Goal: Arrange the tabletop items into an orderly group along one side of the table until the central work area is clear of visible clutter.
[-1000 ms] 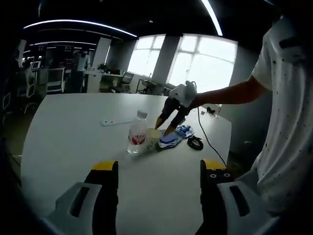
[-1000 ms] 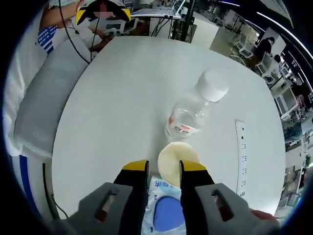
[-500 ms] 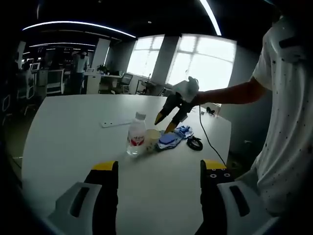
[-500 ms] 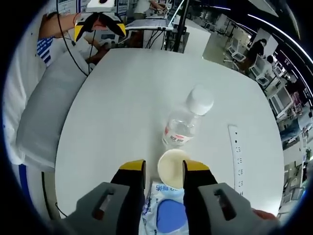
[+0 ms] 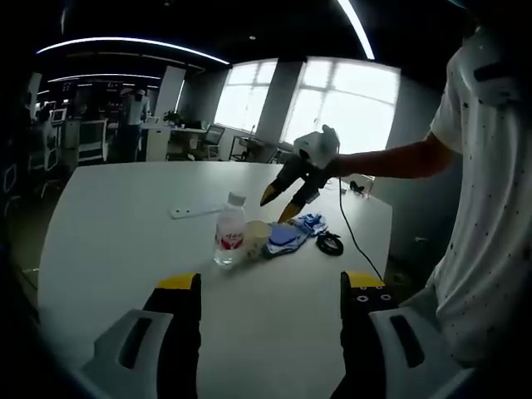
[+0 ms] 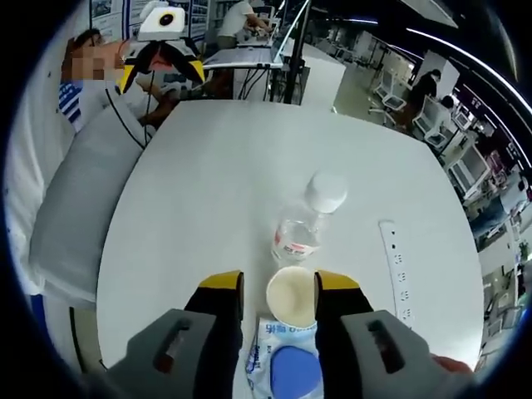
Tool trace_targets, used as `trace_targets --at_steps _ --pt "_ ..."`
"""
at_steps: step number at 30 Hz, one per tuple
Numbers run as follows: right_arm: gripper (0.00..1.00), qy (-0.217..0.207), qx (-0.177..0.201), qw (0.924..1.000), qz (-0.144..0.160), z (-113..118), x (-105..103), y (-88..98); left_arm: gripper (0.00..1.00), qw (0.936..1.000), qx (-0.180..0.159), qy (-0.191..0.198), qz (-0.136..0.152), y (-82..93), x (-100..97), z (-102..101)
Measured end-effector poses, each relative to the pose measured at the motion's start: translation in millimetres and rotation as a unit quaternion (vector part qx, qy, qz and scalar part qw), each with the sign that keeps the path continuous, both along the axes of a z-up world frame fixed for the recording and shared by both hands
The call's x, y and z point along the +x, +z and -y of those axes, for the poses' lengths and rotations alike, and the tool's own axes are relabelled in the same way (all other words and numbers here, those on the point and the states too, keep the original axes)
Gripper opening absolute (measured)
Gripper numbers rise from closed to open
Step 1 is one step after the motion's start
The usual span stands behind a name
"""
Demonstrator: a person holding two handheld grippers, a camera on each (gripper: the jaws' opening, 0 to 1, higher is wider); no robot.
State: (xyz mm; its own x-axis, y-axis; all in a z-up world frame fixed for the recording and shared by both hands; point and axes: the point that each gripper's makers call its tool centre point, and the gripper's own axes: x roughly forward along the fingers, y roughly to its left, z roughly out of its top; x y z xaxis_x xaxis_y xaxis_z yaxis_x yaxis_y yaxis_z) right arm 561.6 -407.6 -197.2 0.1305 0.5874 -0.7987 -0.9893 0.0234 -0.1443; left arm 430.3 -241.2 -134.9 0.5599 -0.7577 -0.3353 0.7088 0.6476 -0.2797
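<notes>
On the white table [image 5: 116, 216] a clear water bottle [image 5: 229, 242] with a red label stands beside a pale paper cup [image 5: 257, 236] and a blue-and-white packet [image 5: 290, 233]. My right gripper [image 5: 278, 208] hovers above them, open and holding nothing. In the right gripper view the cup [image 6: 291, 295] shows below the gap of my right gripper [image 6: 279, 286], with the bottle [image 6: 304, 229] beyond it and the packet [image 6: 281, 364] nearer. My left gripper [image 5: 270, 287] stands open over the near table edge, well short of the items, and shows far off as the left gripper [image 6: 161, 60].
A white power strip [image 5: 196, 209] lies on the table behind the bottle, seen as the power strip [image 6: 397, 271] at the right. A black coiled cable [image 5: 331, 243] lies beside the packet. A person in a white shirt [image 5: 490, 208] stands along the right table edge.
My right gripper has risen and drawn back from the cup and bottle, staying open. The left gripper and the items have not moved.
</notes>
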Motion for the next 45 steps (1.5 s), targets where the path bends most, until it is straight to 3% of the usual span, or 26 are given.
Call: trace_targets --at_steps 17,25,34,41,45 --pt "0.35 -0.055 0.076 0.9956 -0.01 -2.2 3.0 25.9 0.69 0.9997 0.008 -0.02 0.007 10.9 3.1 11.5" --pt "0.35 -0.089 0.13 0.9873 -0.019 -0.2 4.3 43.6 0.68 0.9995 0.01 -0.029 0.009 16.8 3.5 21.8" --pt "0.35 -0.116 0.17 0.9782 -0.027 -5.5 6.6 48.6 0.69 0.9992 0.008 -0.037 0.011 23.4 4.0 31.7" --pt "0.36 -0.148 0.229 0.9613 -0.04 -21.5 14.6 53.7 0.68 0.9991 0.01 -0.041 0.01 25.4 3.2 35.3" --pt "0.37 -0.169 0.267 0.9473 -0.052 -31.1 21.6 56.7 0.68 0.999 0.012 -0.042 0.009 26.5 2.3 36.1"
